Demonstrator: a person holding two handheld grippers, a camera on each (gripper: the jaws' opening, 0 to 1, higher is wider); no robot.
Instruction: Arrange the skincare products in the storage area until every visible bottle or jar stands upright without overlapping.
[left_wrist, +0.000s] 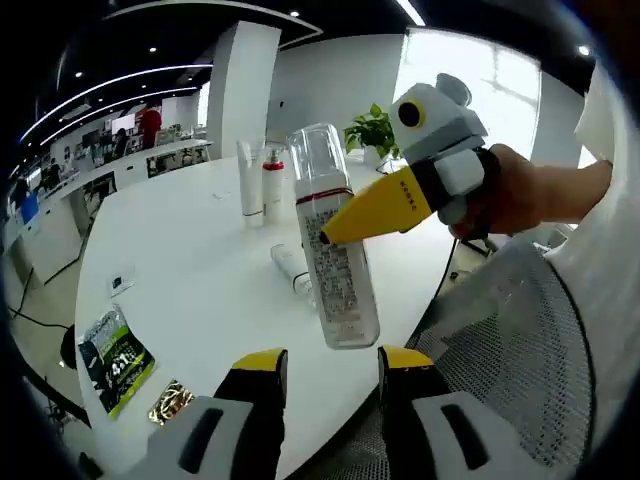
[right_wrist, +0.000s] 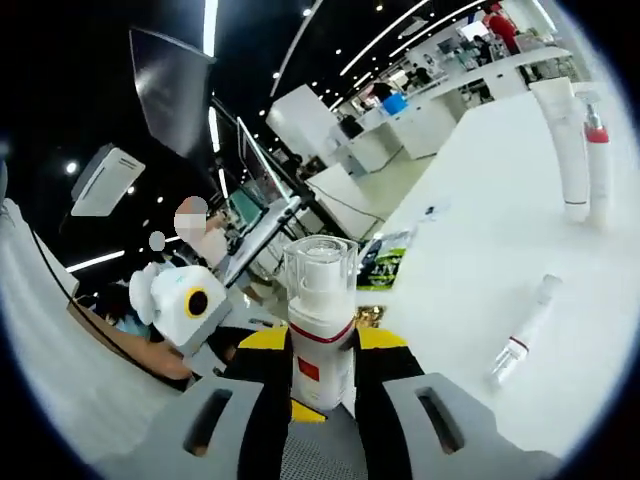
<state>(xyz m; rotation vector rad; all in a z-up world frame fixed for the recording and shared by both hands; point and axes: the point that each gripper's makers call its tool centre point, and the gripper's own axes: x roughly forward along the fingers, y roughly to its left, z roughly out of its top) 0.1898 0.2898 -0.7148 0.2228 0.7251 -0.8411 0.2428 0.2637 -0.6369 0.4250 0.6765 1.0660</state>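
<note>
Right gripper view: the right hand-held gripper (right_wrist: 322, 385) clamps the clear-capped white pump bottle (right_wrist: 321, 320) upright above the white tabletop (right_wrist: 480, 260); the left hand-held gripper (left_wrist: 330, 385) waits open.

The right tongs (left_wrist: 328, 236) clamp a clear-capped bottle (left_wrist: 333, 245) above the white surface (left_wrist: 190, 250). The left tongs (left_wrist: 330, 370) hang parted below it. A small tube (left_wrist: 290, 268) lies flat behind (two more containers (left_wrist: 260, 182) stand upright further back).
</note>
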